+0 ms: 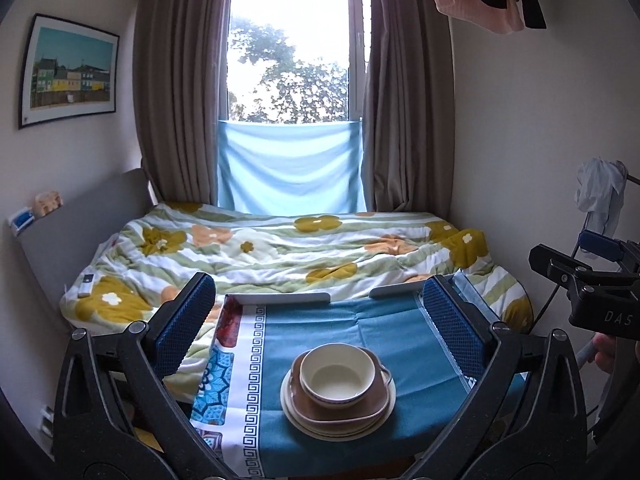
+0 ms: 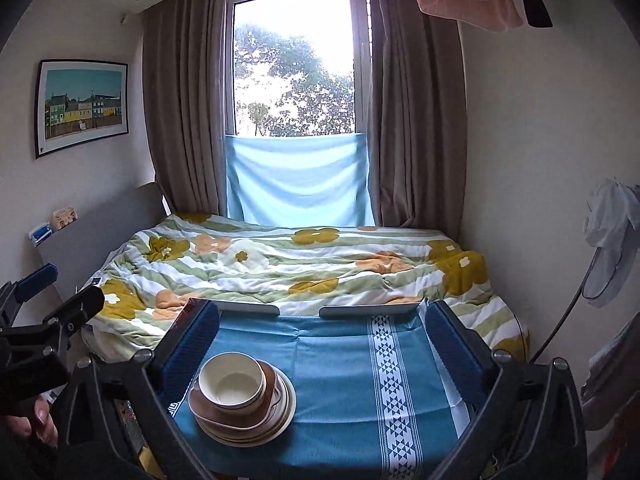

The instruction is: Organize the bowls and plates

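Your left gripper [image 1: 318, 320] hangs with jaws spread wide and empty. Below it, the cream bowl [image 1: 339, 374] sits nested in a brown dish [image 1: 372, 408] atop what look like stacked plates [image 1: 294, 412] on the blue-clothed counter [image 1: 400, 328]. Your right gripper [image 2: 320, 334] is likewise wide apart, holding nothing.

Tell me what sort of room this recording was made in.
A bedroom, most likely in a home: a bed with a floral duvet fills the space under a curtained window, and the stacked dishes sit on a small cloth-covered table at its foot.
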The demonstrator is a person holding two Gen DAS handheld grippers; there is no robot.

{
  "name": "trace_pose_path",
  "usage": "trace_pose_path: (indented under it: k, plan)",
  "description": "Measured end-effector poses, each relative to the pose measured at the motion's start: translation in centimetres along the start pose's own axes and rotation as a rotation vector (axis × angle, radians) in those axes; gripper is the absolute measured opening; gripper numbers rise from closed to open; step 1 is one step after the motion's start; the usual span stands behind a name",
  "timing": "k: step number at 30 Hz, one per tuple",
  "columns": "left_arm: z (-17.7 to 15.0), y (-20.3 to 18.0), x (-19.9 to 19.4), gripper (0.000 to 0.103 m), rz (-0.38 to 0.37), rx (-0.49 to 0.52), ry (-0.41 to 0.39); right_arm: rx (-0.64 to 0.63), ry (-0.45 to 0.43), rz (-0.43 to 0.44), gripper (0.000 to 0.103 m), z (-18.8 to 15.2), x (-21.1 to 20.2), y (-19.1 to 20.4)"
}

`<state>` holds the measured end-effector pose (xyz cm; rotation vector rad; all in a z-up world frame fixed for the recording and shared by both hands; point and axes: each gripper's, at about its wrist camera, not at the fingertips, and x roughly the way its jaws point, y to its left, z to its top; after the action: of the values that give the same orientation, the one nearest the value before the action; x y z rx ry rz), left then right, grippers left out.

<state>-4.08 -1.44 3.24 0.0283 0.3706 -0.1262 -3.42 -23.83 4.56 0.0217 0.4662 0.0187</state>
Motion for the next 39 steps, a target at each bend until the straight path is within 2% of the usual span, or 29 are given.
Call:
trace_pose_path:
  k: [39]
  plan:
    - [0.3,-0.1,0.8,0.103,-0.007,0.011,-0.013,0.001,0.007,-0.013,0.102,-0.1,1.1,-0.2]
